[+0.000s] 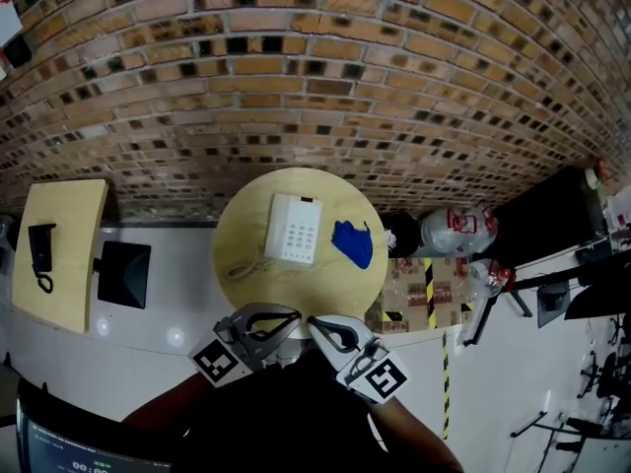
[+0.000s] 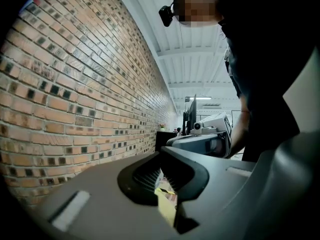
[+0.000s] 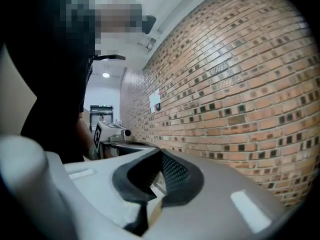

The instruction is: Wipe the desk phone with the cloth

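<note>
"So, how do the fingers stand?"

"Both pairs are pressed together, with nothing between them. The left gripper (image 1: 281, 320) and the right gripper (image 1: 323, 330) hang low, close to the person (image 1: 296, 412), tips pointing toward each other."

"And the desk phone?"

"The desk phone (image 1: 294, 229) is white and lies flat on the round wooden desk (image 1: 242, 210), well ahead of both sets of fingers. Its coiled cord (image 1: 246, 267) trails ahead of the left fingers."

"The cloth?"

"The cloth (image 1: 353, 242) is blue and crumpled. It's just beside the desk phone, ahead of the right fingers, apart from both grippers."
</note>
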Demonstrator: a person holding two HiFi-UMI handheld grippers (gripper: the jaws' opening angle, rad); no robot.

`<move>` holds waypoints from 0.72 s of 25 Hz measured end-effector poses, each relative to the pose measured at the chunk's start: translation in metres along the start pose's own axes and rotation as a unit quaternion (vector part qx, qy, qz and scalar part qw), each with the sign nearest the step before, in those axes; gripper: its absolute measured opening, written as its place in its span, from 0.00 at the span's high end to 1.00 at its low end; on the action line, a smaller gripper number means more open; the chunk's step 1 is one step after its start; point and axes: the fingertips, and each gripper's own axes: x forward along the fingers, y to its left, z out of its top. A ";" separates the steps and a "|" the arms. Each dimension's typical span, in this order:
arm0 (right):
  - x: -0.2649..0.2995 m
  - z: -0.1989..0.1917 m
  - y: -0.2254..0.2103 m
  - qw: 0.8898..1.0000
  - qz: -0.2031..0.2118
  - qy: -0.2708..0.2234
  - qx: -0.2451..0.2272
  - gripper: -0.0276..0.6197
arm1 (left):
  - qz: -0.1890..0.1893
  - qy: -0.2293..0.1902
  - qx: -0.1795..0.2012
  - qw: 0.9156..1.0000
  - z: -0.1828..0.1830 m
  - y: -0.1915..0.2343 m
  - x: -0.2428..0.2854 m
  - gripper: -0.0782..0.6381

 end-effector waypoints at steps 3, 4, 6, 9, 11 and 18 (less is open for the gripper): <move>0.003 0.006 -0.005 1.000 -0.021 -0.022 -0.004 0.95 | 0.004 -0.012 0.007 1.000 0.007 0.003 0.002 0.89; 0.004 0.008 -0.007 0.999 -0.027 -0.026 -0.007 0.96 | 0.007 -0.015 0.009 1.000 0.009 0.004 0.002 0.89; 0.006 0.010 -0.009 0.999 -0.032 -0.034 -0.017 0.95 | 0.009 -0.020 0.016 1.000 0.012 0.005 0.002 0.89; 0.008 0.012 -0.011 0.999 -0.035 -0.031 -0.023 0.96 | 0.012 -0.023 0.016 1.000 0.013 0.005 0.001 0.89; 0.007 0.014 -0.016 0.998 -0.041 -0.033 -0.025 0.96 | 0.017 -0.023 0.007 1.000 0.014 0.007 0.000 0.89; 0.007 0.015 -0.021 0.999 -0.029 -0.032 -0.024 0.96 | 0.027 -0.023 0.010 0.999 0.013 0.012 -0.004 0.89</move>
